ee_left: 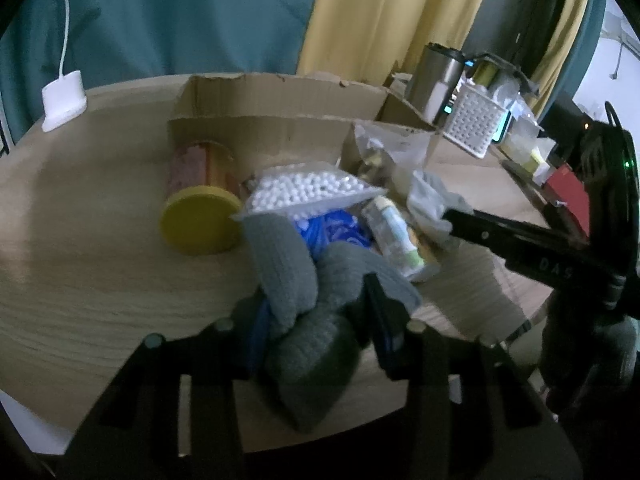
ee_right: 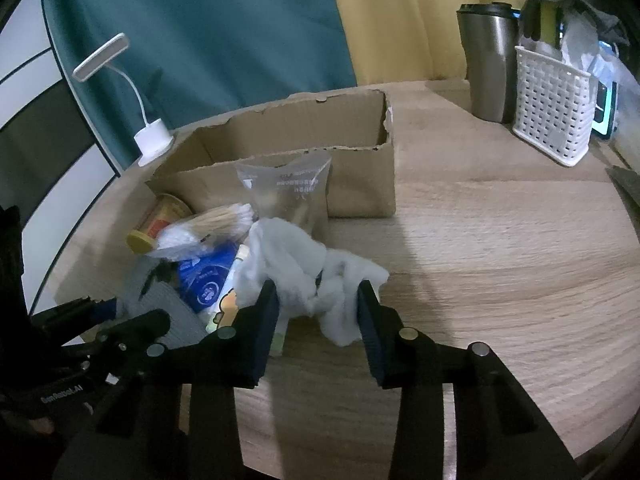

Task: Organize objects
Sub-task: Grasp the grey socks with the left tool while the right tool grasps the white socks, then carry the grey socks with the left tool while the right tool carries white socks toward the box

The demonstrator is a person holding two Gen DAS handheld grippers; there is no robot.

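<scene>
An open cardboard box [ee_left: 280, 100] [ee_right: 352, 184] stands on the wooden table. In front of it lies a pile: a jar with a yellow lid [ee_left: 200, 204] [ee_right: 156, 224], a bag of cotton swabs [ee_left: 308, 192] [ee_right: 208, 228], a blue packet [ee_left: 336, 232] [ee_right: 204, 280], a tube [ee_left: 396, 240] and a clear bag [ee_right: 288, 192]. My left gripper [ee_left: 316, 312] is shut on a grey knitted cloth [ee_left: 296, 280]. My right gripper [ee_right: 318, 300] is open, its jaws either side of a white cloth [ee_right: 304, 264]; it also shows in the left wrist view [ee_left: 456, 220].
A white lamp base [ee_left: 64, 100] [ee_right: 154, 140] stands at the table's far left. A steel tumbler [ee_right: 488, 64] [ee_left: 436, 72] and a white perforated basket [ee_right: 552, 120] [ee_left: 476, 124] stand at the far right. Teal and yellow curtains hang behind.
</scene>
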